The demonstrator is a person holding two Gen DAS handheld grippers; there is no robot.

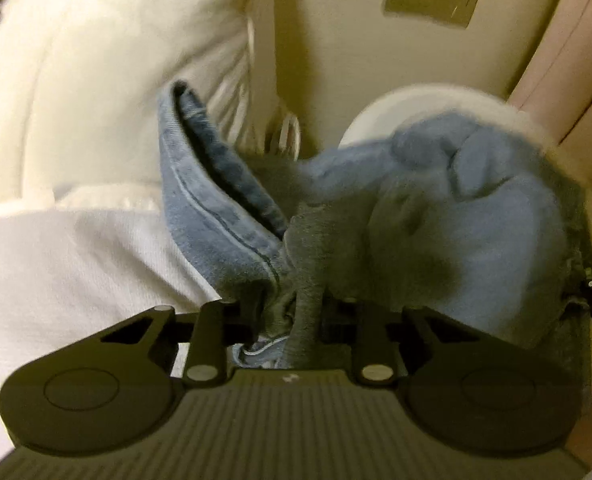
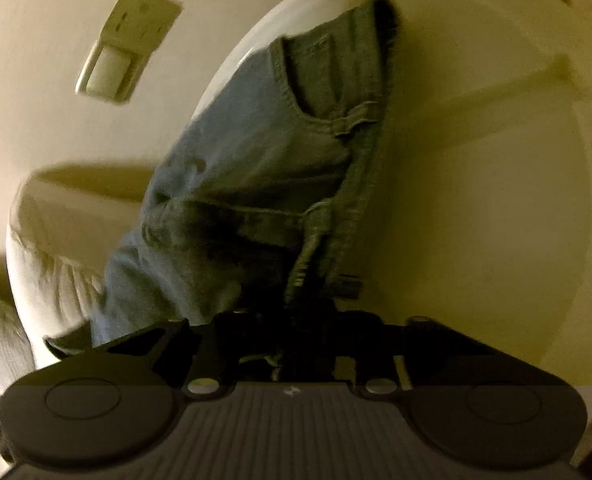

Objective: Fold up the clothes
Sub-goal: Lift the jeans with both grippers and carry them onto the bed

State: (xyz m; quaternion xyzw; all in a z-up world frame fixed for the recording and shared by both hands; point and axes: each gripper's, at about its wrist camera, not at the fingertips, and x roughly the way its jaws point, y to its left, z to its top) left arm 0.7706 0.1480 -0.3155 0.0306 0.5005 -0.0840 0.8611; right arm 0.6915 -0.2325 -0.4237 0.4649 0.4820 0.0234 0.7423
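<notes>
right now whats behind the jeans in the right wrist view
A round white table and a cream wall with a wall plate. What lies behind the jeans themselves is covered.

We hold our left gripper [image 1: 285, 312] with its jaws drawn close together, fabric bunched between them. Our right gripper [image 2: 291, 320] is likewise pinched tight on cloth, and it tilts upward, well off level.

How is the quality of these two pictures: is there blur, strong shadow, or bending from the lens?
Left wrist view: warm yellowish light; the jeans are smeared by motion blur on the right, sharper at the seam near the left gripper. Right wrist view: dimmer, the denim and the right gripper are in deep shadow, the wall socket is blurred. Both views curve at the edges.
</notes>
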